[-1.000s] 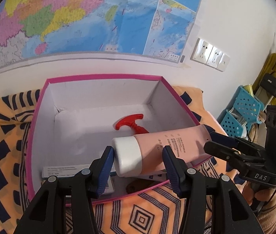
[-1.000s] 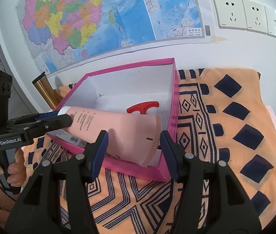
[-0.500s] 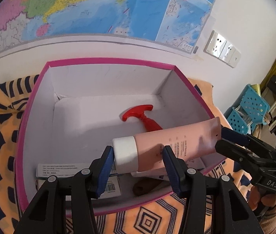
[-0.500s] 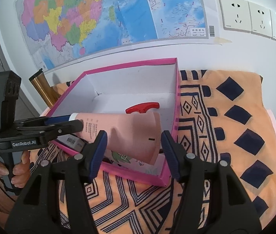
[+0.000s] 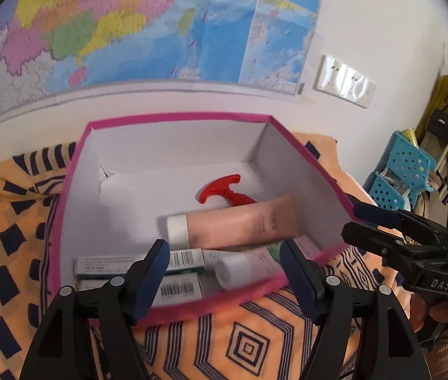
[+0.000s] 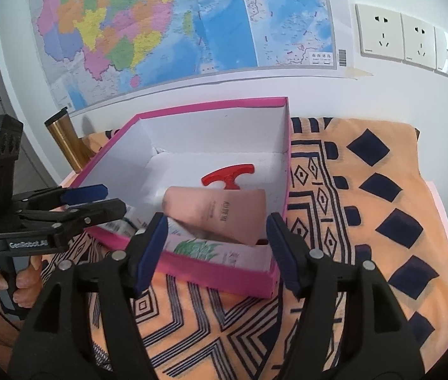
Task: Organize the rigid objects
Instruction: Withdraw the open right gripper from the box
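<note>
A pink tube (image 5: 233, 223) with a white cap lies inside the pink-edged white box (image 5: 78, 164), on top of other items; it also shows in the right wrist view (image 6: 220, 215). A red T-handled tool (image 5: 224, 190) lies behind it. Two barcoded cartons (image 5: 173, 261) and a smaller white-capped tube (image 5: 246, 267) lie at the box's near side. My left gripper (image 5: 224, 272) is open and empty above the box's near edge. My right gripper (image 6: 214, 247) is open and empty at the box's near right corner.
The box sits on an orange patterned cloth (image 6: 366, 209). A gold cylinder (image 6: 65, 145) stands left of the box. A map and wall sockets (image 6: 404, 38) are on the wall behind. Blue perforated baskets (image 5: 404, 171) stand at the right.
Both grippers held the pink tube over the box; they have opened and pulled back, and the tube now lies inside the box.
</note>
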`<state>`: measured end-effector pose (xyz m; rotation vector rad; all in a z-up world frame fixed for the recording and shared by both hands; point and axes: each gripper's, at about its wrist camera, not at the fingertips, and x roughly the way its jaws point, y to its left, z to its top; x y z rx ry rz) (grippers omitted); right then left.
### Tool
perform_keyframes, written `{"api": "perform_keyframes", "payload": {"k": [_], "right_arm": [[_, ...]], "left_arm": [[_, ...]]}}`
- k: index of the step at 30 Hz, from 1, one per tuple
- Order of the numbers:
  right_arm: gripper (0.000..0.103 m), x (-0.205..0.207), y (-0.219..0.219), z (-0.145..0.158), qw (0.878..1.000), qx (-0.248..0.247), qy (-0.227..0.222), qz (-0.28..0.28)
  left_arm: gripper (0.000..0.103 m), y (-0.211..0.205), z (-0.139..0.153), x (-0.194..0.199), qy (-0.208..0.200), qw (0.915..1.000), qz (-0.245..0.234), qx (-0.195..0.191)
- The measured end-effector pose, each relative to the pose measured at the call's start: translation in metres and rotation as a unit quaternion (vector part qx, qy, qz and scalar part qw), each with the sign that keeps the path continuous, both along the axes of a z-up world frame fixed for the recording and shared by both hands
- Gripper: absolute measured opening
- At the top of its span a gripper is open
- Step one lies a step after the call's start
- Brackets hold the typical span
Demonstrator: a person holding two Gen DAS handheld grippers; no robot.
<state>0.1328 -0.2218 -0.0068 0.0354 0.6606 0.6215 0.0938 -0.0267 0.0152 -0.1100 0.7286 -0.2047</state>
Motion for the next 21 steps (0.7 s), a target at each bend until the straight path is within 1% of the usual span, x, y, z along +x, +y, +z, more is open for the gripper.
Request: {"api": "perform_keyframes", "payload": {"k": [2, 4, 6, 7, 8, 9, 10, 12, 14, 18, 21], "right_arm": [[0.067, -0.008, -0.001, -0.001, 1.000, 0.006, -0.004, 0.005], [0.069, -0.018, 0.000, -0.002, 1.000, 0.010, -0.010, 0.010], [0.076, -0.027, 0.001, -0.003, 1.000, 0.014, -0.016, 0.016], [0.077, -0.033, 0.002, -0.004, 0.999, 0.015, -0.020, 0.019], [0.078, -0.039, 0.004, -0.005, 0.999, 0.014, -0.027, 0.022], [0.082, -0.046, 0.006, -0.007, 0.999, 0.011, -0.035, 0.023], [0.084, -0.051, 0.007, -0.008, 0.999, 0.008, -0.041, 0.021], [0.095, -0.063, 0.011, -0.014, 0.998, -0.001, -0.059, 0.014], [0.100, -0.072, 0.016, -0.021, 0.997, -0.011, -0.070, 0.009], [0.100, -0.083, 0.021, -0.035, 0.997, -0.018, -0.073, 0.001], [0.100, -0.088, 0.022, -0.042, 0.997, -0.015, -0.070, -0.004]], "left_arm": [[0.086, 0.001, 0.004, -0.011, -0.014, 0.9999, -0.002, 0.001], [0.089, 0.002, 0.007, -0.025, -0.031, 0.9995, -0.002, 0.003], [0.098, 0.003, 0.009, -0.037, -0.044, 0.9990, 0.001, 0.006], [0.103, 0.004, 0.009, -0.042, -0.050, 0.9987, 0.006, 0.006], [0.103, 0.006, 0.009, -0.050, -0.058, 0.9982, 0.013, 0.005], [0.103, 0.007, 0.008, -0.054, -0.060, 0.9980, 0.017, 0.006], [0.103, 0.008, 0.006, -0.058, -0.058, 0.9980, 0.023, 0.006], [0.103, 0.012, 0.000, -0.065, -0.052, 0.9979, 0.039, 0.002], [0.103, 0.017, -0.009, -0.071, -0.040, 0.9979, 0.050, -0.005], [0.103, 0.021, -0.030, -0.075, -0.009, 0.9978, 0.066, -0.008], [0.103, 0.022, -0.041, -0.081, 0.004, 0.9972, 0.075, -0.005]]}}
